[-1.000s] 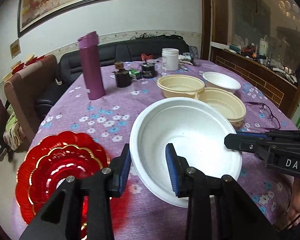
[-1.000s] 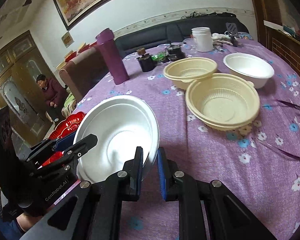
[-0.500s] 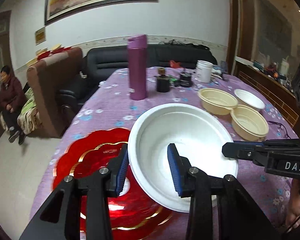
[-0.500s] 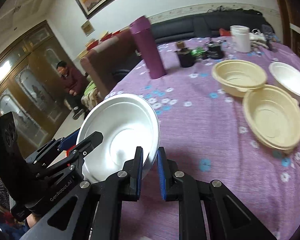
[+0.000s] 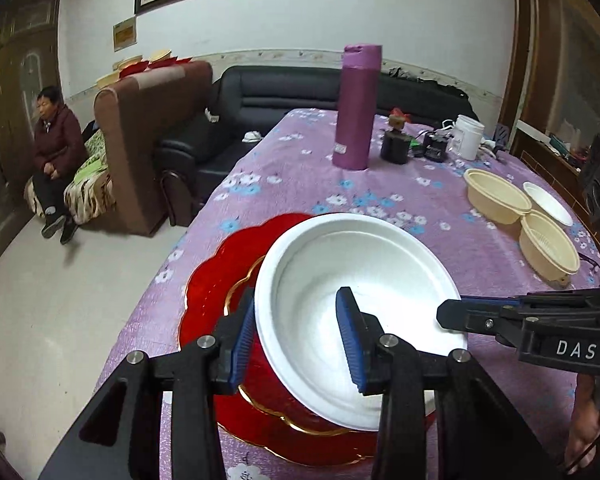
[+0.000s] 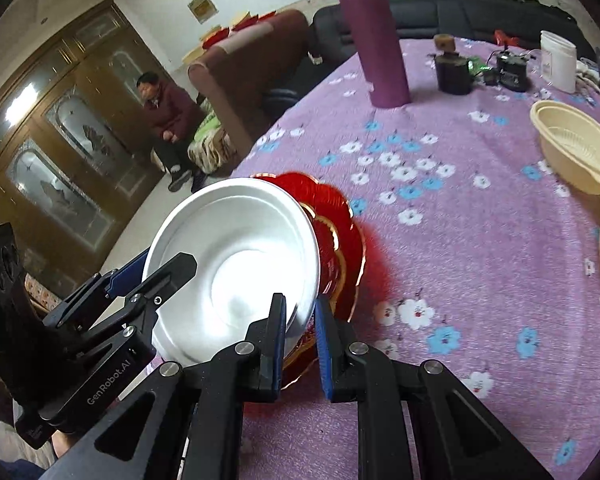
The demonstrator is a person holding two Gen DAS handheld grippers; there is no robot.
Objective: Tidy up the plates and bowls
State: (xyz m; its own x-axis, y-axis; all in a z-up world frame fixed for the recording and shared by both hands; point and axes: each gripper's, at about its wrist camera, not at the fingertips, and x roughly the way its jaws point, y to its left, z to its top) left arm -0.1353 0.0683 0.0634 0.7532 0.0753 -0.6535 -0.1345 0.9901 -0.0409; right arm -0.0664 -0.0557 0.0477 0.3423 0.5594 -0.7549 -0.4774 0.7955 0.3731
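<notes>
White bowl (image 5: 352,304) held over red plate (image 5: 220,300) near table edge | left wrist view: left gripper (image 5: 298,344) astride near rim, pads apart, grip uncertain | right wrist view: right gripper (image 6: 300,334) clamped on bowl rim, cream bowls (image 6: 572,148) well apart on purple cloth (image 6: 460,240)

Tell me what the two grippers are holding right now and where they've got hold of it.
Both hold the big white bowl by its rim, above the red plate: left gripper and right gripper on opposite edges.
</notes>
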